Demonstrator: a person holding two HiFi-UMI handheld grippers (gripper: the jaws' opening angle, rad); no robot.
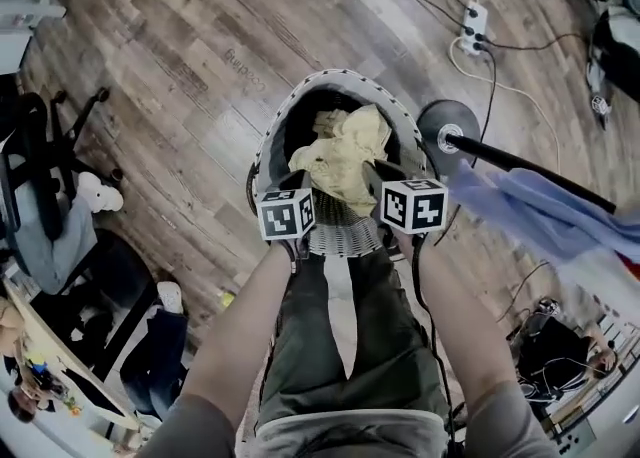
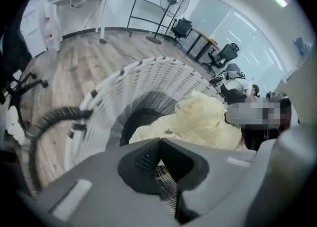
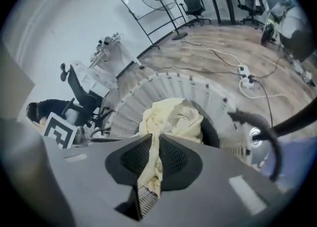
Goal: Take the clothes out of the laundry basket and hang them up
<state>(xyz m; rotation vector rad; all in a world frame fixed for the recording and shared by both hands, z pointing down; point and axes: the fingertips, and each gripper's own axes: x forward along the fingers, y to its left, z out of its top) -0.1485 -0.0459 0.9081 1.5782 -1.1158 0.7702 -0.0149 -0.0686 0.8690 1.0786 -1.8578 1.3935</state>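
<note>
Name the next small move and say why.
Probably lift both grippers higher. The right gripper pinches the yellow garment and the left gripper looks shut on its edge, but the bunched cloth hangs over the laundry basket mouth, not yet clear.

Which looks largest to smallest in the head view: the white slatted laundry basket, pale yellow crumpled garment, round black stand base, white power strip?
1. white slatted laundry basket
2. pale yellow crumpled garment
3. round black stand base
4. white power strip
The garment hangs nearer the camera, so it may look oversized.
</note>
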